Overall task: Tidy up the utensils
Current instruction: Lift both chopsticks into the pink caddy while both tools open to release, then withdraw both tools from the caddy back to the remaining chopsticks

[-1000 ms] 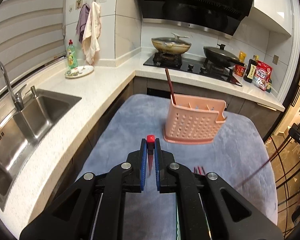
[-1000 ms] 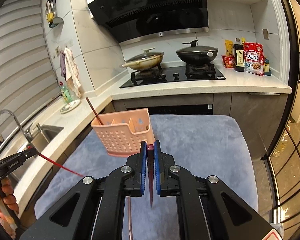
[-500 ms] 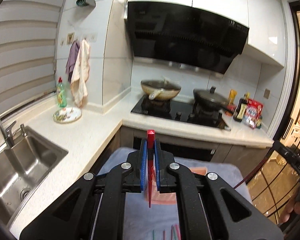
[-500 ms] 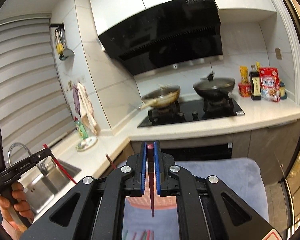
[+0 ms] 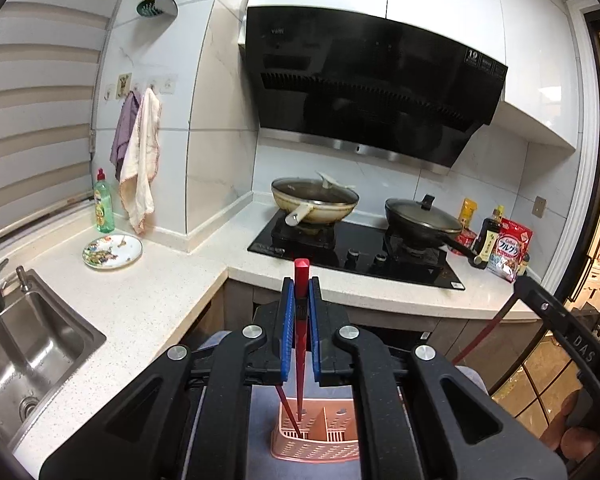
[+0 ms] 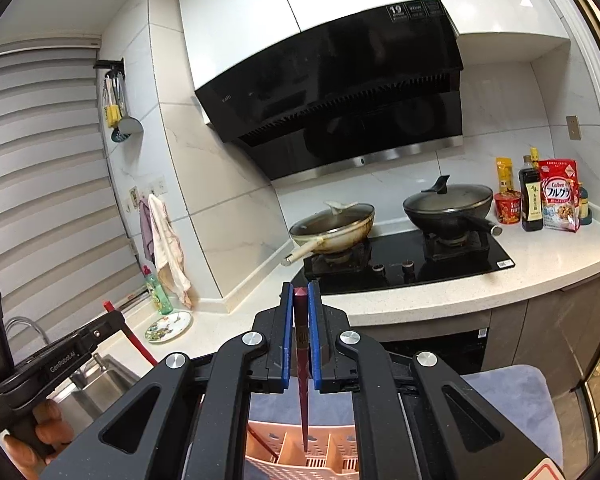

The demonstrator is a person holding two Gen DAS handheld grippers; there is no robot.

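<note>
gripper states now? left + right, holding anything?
Left gripper: shut on a red chopstick, tip over the pink basket.
Right gripper: shut on a dark red chopstick.

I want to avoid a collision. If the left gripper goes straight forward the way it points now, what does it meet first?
Probably the counter front edge below the stove; depth is unclear. The left gripper holds a red chopstick.

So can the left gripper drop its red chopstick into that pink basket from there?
Probably yes. The left gripper holds the red chopstick tip-down over the pink basket, and nothing lies between them.
</note>
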